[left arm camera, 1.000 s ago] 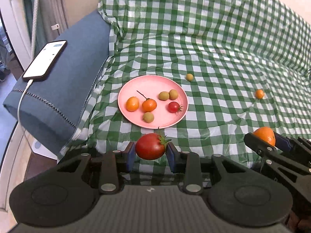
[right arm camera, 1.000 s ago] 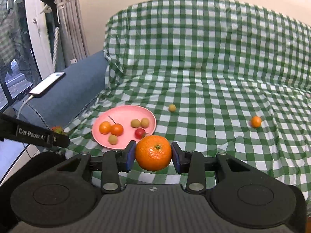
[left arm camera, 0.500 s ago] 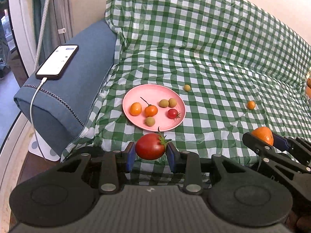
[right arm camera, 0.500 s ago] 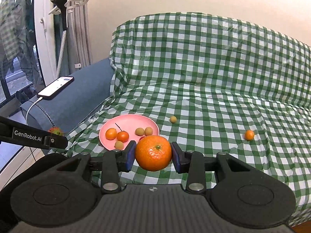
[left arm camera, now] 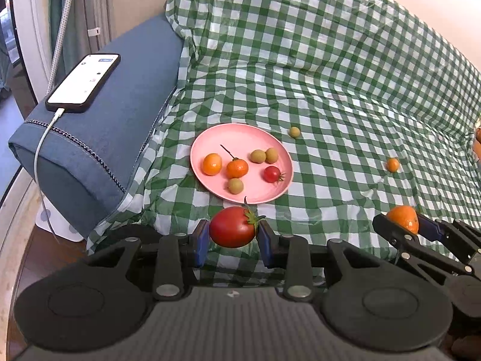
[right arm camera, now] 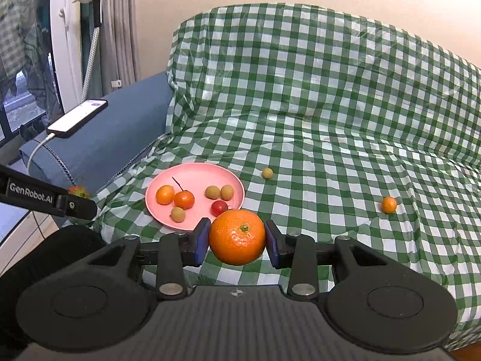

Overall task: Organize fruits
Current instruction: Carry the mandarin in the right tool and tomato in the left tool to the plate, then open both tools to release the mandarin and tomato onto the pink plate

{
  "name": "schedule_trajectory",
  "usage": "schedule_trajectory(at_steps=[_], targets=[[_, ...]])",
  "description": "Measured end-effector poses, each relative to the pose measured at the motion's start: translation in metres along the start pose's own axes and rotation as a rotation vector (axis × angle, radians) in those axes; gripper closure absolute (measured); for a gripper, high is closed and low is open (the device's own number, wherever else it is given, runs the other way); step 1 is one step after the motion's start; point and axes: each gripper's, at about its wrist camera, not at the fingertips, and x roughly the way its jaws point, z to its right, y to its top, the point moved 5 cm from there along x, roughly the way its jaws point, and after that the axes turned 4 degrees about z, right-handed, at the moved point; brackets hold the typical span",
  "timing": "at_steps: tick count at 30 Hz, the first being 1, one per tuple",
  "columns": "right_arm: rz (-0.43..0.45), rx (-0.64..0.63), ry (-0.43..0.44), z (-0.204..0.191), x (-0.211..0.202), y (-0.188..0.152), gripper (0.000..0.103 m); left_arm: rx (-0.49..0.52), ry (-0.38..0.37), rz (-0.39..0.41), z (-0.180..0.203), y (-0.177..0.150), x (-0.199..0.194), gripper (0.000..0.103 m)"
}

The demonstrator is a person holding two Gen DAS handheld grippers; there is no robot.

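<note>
My left gripper [left arm camera: 232, 237] is shut on a red tomato [left arm camera: 233, 230], held in the air just short of the pink plate [left arm camera: 240, 134]. My right gripper [right arm camera: 237, 242] is shut on an orange mandarin [right arm camera: 237, 236], also lifted in front of the plate [right arm camera: 195, 171]. The plate holds several small fruits: orange kumquats, green-yellow ones and a red cherry tomato [left arm camera: 272, 174]. A small yellow-green fruit [left arm camera: 294, 132] and a small orange fruit [left arm camera: 392, 164] lie loose on the checked cloth. The right gripper with the mandarin also shows in the left wrist view [left arm camera: 402, 218].
A green-and-white checked cloth [right arm camera: 330, 120] covers the sofa seat and back. A blue armrest [left arm camera: 105, 126] at the left carries a phone [left arm camera: 84, 82] on a charging cable. A window and curtain stand at the far left. The sofa's front edge runs below the grippers.
Both grippers have drawn back and risen from the plate, each still holding its fruit. The plate and sofa look smaller and farther away.
</note>
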Motion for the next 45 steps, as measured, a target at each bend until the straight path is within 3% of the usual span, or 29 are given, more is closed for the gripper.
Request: schedule_trajectory(at_steps=[26,37,45], targets=[[-0.135,-0.020,0.088,-0.024,0.172,0.013,0.063,-0.025,0.066,-0.118,-0.019,0.090,0.168,0.065],[-0.189,-0.046,0.133,-0.040,0.226,-0.001,0.063,0.022,0.051,-0.184,-0.007,0.099,0.234,0.065],[-0.204,-0.045,0.137,-0.038,0.243,-0.009,0.063,0.051,0.068,-0.215,-0.009,0.096,0.255,0.065]])
